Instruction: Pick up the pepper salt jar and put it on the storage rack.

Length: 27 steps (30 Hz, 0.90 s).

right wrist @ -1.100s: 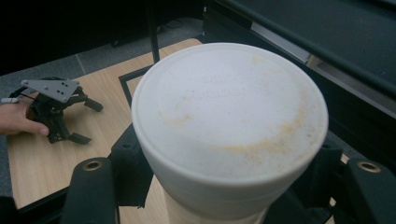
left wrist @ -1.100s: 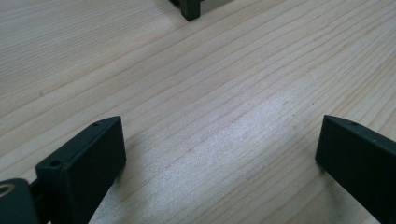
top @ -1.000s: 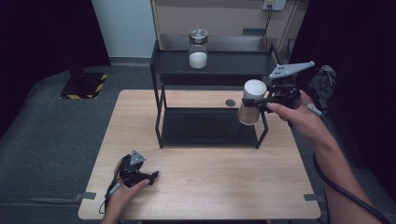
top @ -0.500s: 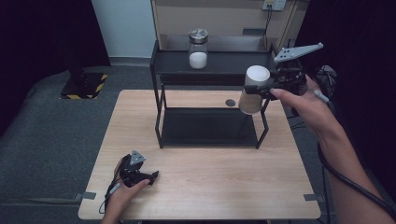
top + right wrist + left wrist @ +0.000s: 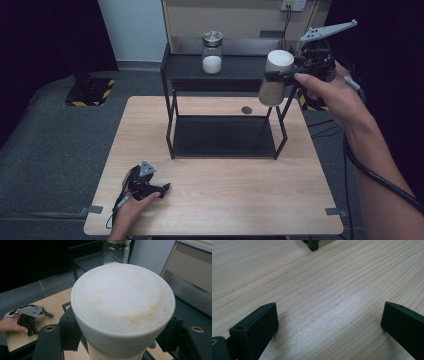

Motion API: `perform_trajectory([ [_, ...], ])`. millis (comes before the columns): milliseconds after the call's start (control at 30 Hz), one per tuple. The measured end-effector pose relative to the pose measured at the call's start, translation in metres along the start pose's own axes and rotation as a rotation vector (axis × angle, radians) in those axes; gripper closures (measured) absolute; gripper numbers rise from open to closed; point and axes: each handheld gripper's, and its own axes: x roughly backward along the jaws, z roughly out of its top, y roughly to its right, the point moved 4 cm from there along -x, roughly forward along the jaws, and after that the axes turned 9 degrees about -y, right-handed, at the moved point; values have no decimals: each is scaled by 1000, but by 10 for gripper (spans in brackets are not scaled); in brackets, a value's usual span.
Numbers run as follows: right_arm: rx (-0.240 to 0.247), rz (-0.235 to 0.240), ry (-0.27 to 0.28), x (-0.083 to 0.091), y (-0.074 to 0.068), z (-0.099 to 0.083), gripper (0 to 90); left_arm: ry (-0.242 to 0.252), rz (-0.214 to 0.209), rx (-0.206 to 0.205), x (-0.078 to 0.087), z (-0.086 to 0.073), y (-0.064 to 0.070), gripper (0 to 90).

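Wooden table (image 5: 215,200) carried the idle left gripper (image 5: 150,186), jaws spread on nothing, while the right gripper (image 5: 292,75) pinched the white-lidded jar (image 5: 275,77) between its fingers, raised beside the rack (image 5: 225,67), probably for shelving.

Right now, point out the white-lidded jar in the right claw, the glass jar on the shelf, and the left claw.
white-lidded jar (image 5: 278,64): high view, on its white lid.
glass jar (image 5: 212,52): high view, on its glass body, atop the black shelf.
left claw (image 5: 161,189): high view, between its fingertips, resting on the table.
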Motion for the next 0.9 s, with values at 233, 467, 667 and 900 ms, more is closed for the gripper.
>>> perform_trajectory([
  [233,-10,-4,13,0,8,10,346,-1,0,1,0,0,0,1],
  [467,-15,-6,26,-1,13,19,347,-4,0,-1,0,1,0,0],
  [667,-22,-15,37,-3,19,25,347,-4,0,-1,0,1,0,0],
  [900,-32,-36,38,-6,23,33,347,-4,1,-3,0,1,0,0],
])
